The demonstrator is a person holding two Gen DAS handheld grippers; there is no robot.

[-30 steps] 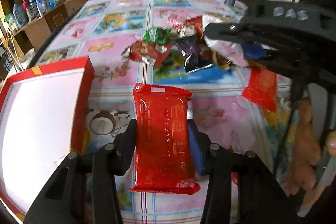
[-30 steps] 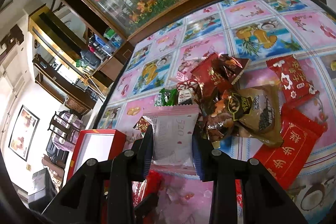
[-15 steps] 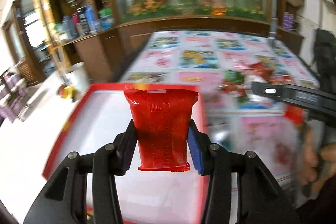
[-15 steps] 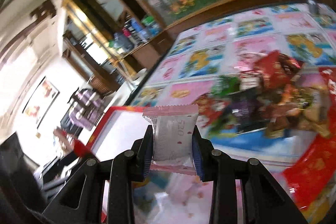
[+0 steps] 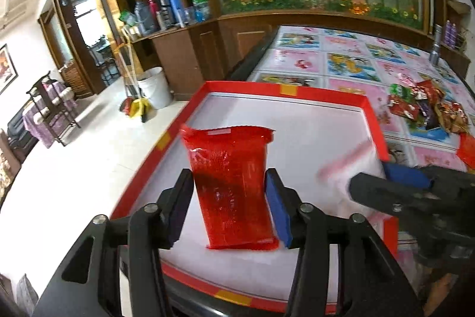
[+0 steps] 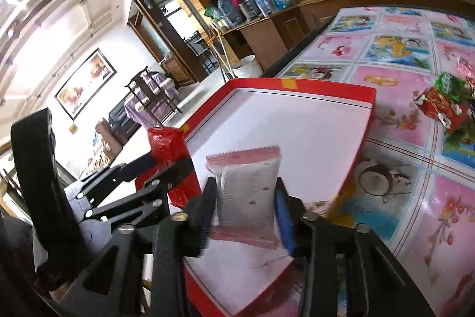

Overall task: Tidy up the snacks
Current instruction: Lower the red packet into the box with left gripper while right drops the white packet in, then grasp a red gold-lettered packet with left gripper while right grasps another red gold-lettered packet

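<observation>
- Left gripper: pads clamped on the sides of the red packet, about mid-length. Packet's long axis runs forward along the fingers, sealed far end sticking out ahead.
- Right gripper: clamped on the pink-and-white packet the same way, long axis forward, crimped edge away from the camera.
- Both packets sit above the white floor of the red box, neither visibly touching it. Can't tell the height from these views.
- Key relation: box floor lies straight below both grips. Left packet hangs over the box's near-left part, right packet over the near-right corner region. Left gripper shows just beside the right one in the right wrist view, so spacing between them is tight.
- Judgement: next is lower and release, both arms equally placed. Keep the long axes parallel to the box's long side so the packets lie side by side.
- Remaining snack pile lies on the patterned tablecloth, beyond the box's far-right corner, nearer the right arm.
</observation>
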